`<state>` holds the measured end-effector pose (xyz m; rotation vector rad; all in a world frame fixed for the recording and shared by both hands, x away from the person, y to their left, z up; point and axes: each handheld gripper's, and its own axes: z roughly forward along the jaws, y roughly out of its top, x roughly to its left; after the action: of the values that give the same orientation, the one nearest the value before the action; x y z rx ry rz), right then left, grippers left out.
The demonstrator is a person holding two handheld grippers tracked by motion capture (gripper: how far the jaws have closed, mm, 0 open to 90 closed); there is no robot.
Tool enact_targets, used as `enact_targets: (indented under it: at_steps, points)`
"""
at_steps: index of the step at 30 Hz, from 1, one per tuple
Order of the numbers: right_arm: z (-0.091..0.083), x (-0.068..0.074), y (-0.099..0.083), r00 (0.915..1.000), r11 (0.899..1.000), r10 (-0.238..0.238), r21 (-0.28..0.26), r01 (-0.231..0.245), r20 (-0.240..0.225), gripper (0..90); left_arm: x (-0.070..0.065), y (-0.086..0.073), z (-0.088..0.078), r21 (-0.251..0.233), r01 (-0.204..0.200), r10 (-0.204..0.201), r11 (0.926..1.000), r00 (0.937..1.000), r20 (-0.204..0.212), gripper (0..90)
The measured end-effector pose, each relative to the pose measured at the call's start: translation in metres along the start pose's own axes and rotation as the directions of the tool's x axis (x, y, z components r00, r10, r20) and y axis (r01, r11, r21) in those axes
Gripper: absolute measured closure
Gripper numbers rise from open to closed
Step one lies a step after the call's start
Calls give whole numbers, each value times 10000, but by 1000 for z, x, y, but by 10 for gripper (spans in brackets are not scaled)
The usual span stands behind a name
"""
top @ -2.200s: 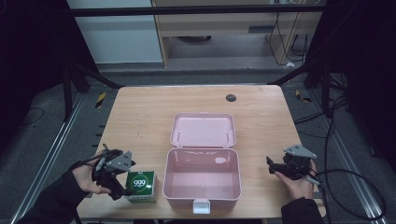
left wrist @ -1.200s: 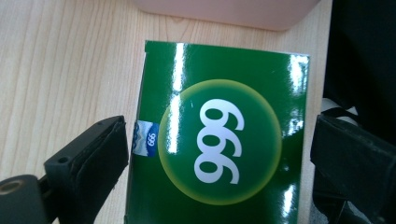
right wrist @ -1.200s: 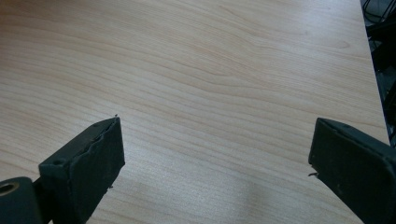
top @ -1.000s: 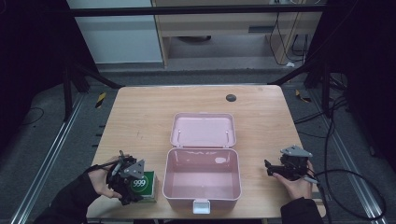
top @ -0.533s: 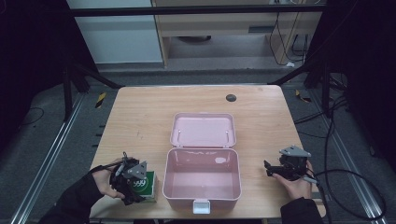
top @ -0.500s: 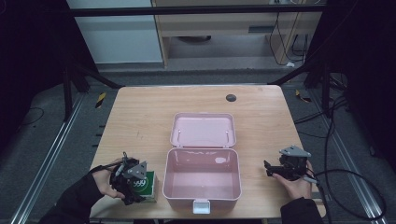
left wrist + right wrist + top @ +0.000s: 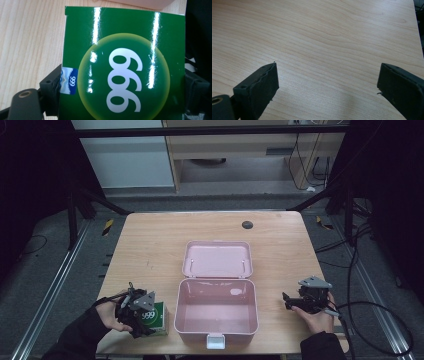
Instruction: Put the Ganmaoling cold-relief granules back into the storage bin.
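A glossy green box [image 7: 157,316] printed with "999" lies at the table's front left, just left of the open pink case [image 7: 181,317]. My left gripper [image 7: 141,314] reaches over it from the left. In the left gripper view the green box [image 7: 125,50] sits between the two black jaws, which have just been closing; both pads [image 7: 53,85] touch its sides. My right gripper [image 7: 288,301] rests low at the front right, pointing toward the case. In the right gripper view it [image 7: 327,82] stands open over bare wood.
The pink case's lid [image 7: 217,260] lies flat behind its empty tub. A dark round spot [image 7: 247,224] marks the far side of the wooden table [image 7: 150,245]. Cables trail off the right edge.
My left gripper has slid right onto the green box and its jaws have drawn in around it. The right hand has stayed put.
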<state>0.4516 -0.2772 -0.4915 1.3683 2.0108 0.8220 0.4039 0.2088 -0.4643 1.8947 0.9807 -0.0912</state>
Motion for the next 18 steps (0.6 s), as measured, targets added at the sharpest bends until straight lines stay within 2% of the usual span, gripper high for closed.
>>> enact_targets:
  at_steps: [14,18]
  points:
    - [-1,0,0,10000,10000,20,-14,-20,-53,40,-9,23,-24,55,-254,255,9997,9997,-62,143]
    - [-1,0,0,10000,10000,14,-21,-14,-52,40,-14,32,-33,86,-313,313,9995,9995,74,143]
